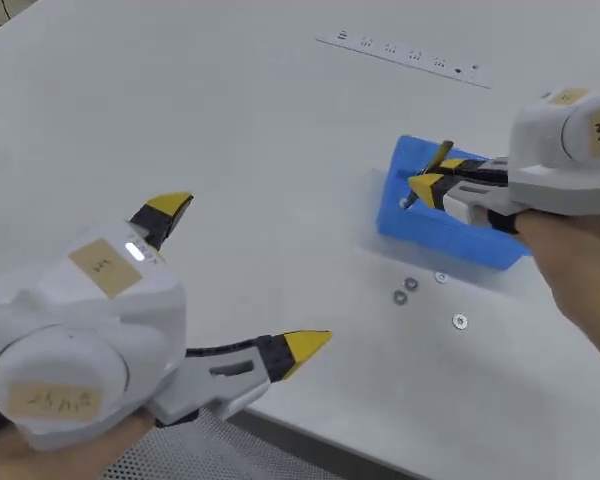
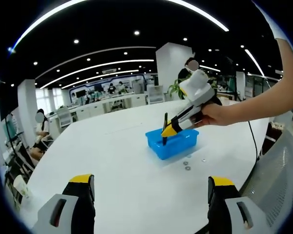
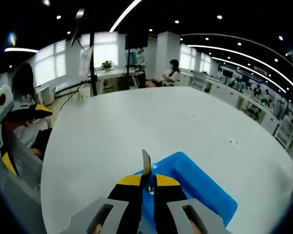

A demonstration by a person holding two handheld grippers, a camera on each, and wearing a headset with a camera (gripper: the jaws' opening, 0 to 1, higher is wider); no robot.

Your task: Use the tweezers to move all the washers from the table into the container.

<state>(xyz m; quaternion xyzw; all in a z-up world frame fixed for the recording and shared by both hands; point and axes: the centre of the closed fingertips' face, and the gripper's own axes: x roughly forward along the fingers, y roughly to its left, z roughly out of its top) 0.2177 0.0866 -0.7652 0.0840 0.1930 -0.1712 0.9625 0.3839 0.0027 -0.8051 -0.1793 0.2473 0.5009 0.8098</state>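
Tweezers (image 2: 165, 127) over blue container (image 2: 173, 145)

Losing right end of container (image 1: 430, 238) behind right gripper (image 1: 438, 175), centre right of head view. Cutting that gripper's body at right edge, left gripper (image 1: 245, 274) body at lower left edge. Showing tweezers (image 1: 440, 153) tip too small for telling any load. Rendering washers (image 2: 187, 168) as tiny specks, lower centre of left gripper view.

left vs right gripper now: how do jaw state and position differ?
Jaws: the left gripper is spread wide and holds nothing; the right gripper is shut on the tweezers.
Position: the left gripper is over bare table near its front edge; the right gripper is over the blue container, with the tweezers angled down toward it.
Shared: white bodies and black jaws with yellow tips.
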